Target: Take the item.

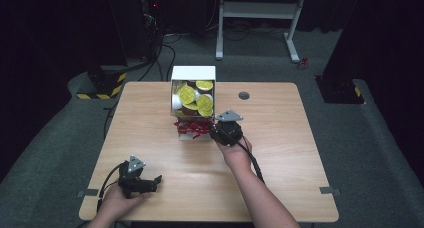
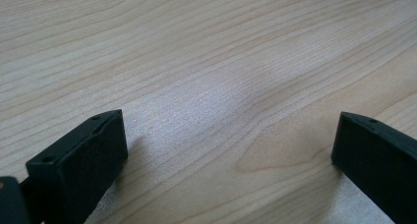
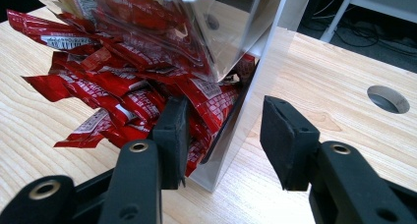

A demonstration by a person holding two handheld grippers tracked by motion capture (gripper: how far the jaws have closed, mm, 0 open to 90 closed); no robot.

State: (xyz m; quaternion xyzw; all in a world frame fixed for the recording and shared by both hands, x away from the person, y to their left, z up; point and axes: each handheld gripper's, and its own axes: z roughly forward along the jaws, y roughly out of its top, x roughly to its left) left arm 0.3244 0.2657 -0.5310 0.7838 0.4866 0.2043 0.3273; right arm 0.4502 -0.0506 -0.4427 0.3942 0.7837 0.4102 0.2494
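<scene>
Right gripper (image 1: 220, 129) hovering at frame centre against red sachets (image 1: 192, 128) spilling from a white box (image 1: 194, 74) holding yellow-lidded cups (image 1: 196, 99), left gripper (image 1: 156, 179) resting lower left on the wooden table (image 1: 280, 158), jaws pointing right.

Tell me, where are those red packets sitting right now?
In the high view the red packets spill from the bottom front of the clear box at the table's far middle, just left of the right gripper.
</scene>
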